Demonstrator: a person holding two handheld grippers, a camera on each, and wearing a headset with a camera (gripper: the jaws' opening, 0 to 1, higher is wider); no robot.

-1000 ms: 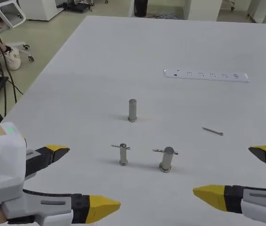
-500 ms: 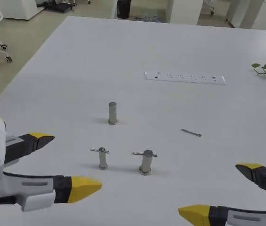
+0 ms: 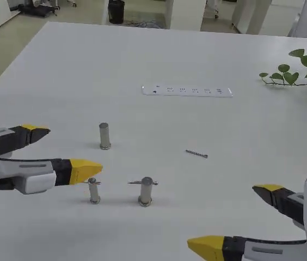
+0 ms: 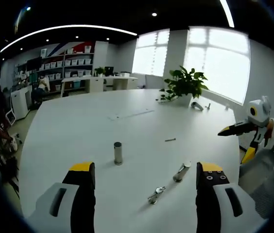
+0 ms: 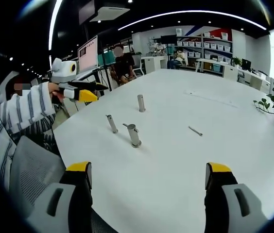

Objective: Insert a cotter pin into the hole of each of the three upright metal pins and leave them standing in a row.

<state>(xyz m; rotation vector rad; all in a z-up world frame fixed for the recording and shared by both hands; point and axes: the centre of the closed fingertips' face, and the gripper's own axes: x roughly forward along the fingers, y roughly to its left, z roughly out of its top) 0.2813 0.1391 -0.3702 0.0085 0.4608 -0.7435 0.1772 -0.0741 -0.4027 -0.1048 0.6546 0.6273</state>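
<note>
Three upright metal pins stand on the white table. The far pin (image 3: 105, 136) has no cotter pin through it. The two near pins (image 3: 94, 190) (image 3: 145, 191) each carry one through the top. A loose cotter pin (image 3: 196, 154) lies flat to their right. My left gripper (image 3: 61, 149) hangs open just left of the pins, its near fingertip beside the near-left pin. My right gripper (image 3: 229, 217) is open at the front right, well away from them. The left gripper view holds the bare pin (image 4: 118, 153) and the loose cotter pin (image 4: 170, 140); the right gripper view has them too (image 5: 140, 103) (image 5: 195, 130).
A white power strip (image 3: 187, 91) lies flat farther back on the table. A leafy plant (image 3: 300, 65) reaches in at the far right edge. A person sits at a desk (image 5: 123, 60) beyond the table. Bare tabletop lies around the pins and the loose cotter pin.
The head camera has swung right, shifting the whole scene left. My left gripper has moved forward until it is level with the near pins. The pins and loose cotter pin stay put.
</note>
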